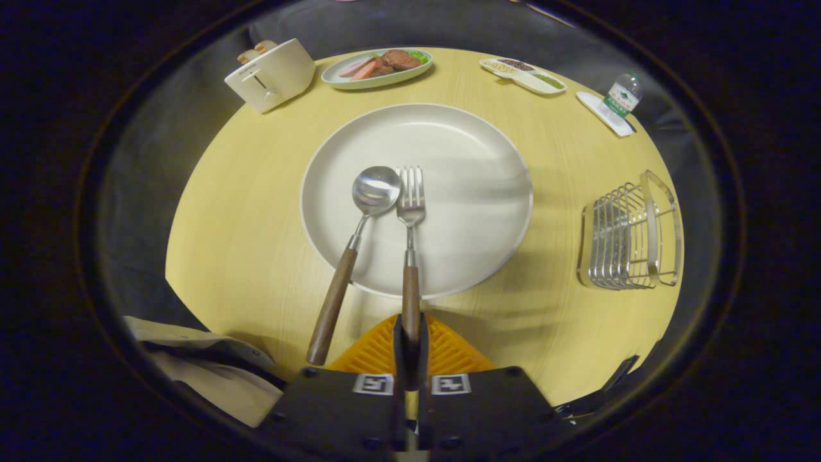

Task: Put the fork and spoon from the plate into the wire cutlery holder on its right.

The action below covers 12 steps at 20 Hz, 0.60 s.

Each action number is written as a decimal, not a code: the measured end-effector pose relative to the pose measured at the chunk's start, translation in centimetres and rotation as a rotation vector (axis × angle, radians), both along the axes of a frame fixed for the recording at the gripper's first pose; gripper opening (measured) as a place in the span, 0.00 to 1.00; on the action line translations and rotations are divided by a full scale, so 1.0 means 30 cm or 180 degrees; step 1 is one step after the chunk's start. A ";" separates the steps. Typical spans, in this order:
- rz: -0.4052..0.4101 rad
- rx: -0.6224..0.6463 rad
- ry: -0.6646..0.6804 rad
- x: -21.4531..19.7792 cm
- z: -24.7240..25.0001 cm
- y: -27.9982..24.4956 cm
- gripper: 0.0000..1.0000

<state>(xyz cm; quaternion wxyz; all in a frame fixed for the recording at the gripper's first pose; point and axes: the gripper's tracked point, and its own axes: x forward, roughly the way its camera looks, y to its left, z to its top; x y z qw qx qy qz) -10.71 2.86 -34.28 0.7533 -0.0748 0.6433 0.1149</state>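
Round tabletop (256, 212): hand-held gripper (410, 343) pinched onto fork (410, 256) handle end, fork head on plate (462, 192) beside spoon (356, 237), wire holder (632, 234) well apart at right.

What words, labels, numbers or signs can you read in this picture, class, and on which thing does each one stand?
No text can be read here.
Water bottle: green label with print, too small to read.
Toaster: faint mark on its side, too blurred to read.
Gripper, shut on the fork handle: two square coded markers, patterns, not words.
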 end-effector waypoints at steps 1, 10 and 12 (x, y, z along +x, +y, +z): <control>-0.0019 0.0031 -0.0006 0.002 0.001 0.003 0.09; -0.0250 0.0198 -0.0162 0.025 0.099 -0.014 0.07; -0.0286 0.0207 -0.0208 0.031 0.130 -0.038 0.07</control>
